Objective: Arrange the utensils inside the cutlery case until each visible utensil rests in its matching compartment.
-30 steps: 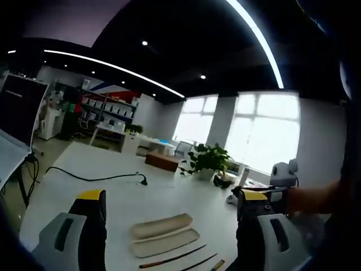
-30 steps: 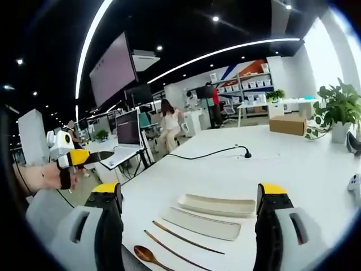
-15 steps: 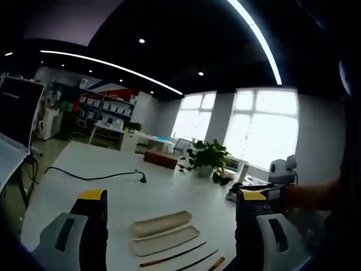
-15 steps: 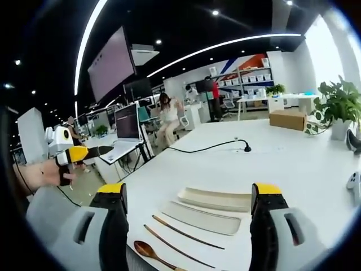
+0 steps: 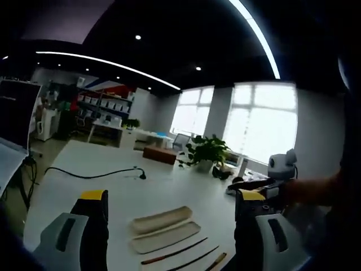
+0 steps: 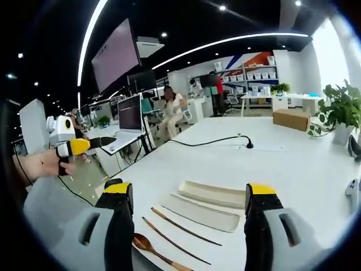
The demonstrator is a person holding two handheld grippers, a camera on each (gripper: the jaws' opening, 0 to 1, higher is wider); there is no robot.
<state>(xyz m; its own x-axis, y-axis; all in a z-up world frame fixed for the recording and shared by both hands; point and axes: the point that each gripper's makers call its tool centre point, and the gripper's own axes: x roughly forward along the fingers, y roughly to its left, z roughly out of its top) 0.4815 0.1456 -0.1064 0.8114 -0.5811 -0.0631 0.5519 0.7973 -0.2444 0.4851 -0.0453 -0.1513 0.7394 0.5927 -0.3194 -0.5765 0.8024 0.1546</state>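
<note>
Lying on the white surface (image 6: 293, 164) ahead of both tongs: a pale two-part cutlery case, its tray (image 6: 201, 212) and lid (image 6: 212, 194) side by side, touching or nearly so. In the right gripper view the right tongs (image 6: 190, 195) stand open, jaws wide apart, nothing between them; case sits in the gap between the jaws, above the surface, not touched. Nearer the camera than the tray, two thin dark chopsticks (image 6: 185, 227) lie roughly parallel to it, and a wooden spoon (image 6: 153, 252) lies nearest, its bowl just beside the left jaw. All utensils outside the case.

In the left gripper view the left tongs (image 5: 171, 197) also open, empty; case tray (image 5: 166, 236) and lid (image 5: 162, 218) between the jaws, with chopsticks (image 5: 173, 252) lower in frame and a bit of the spoon handle (image 5: 216, 261) at the bottom edge near the right jaw.

Other tongs held by a hand (image 6: 42, 167) show at left of the right gripper view. A black cable (image 6: 211, 140) runs across the far surface; potted plant (image 6: 339, 108) and cardboard box (image 6: 290, 119) at far right. A person (image 6: 170, 112) sits in the background.
</note>
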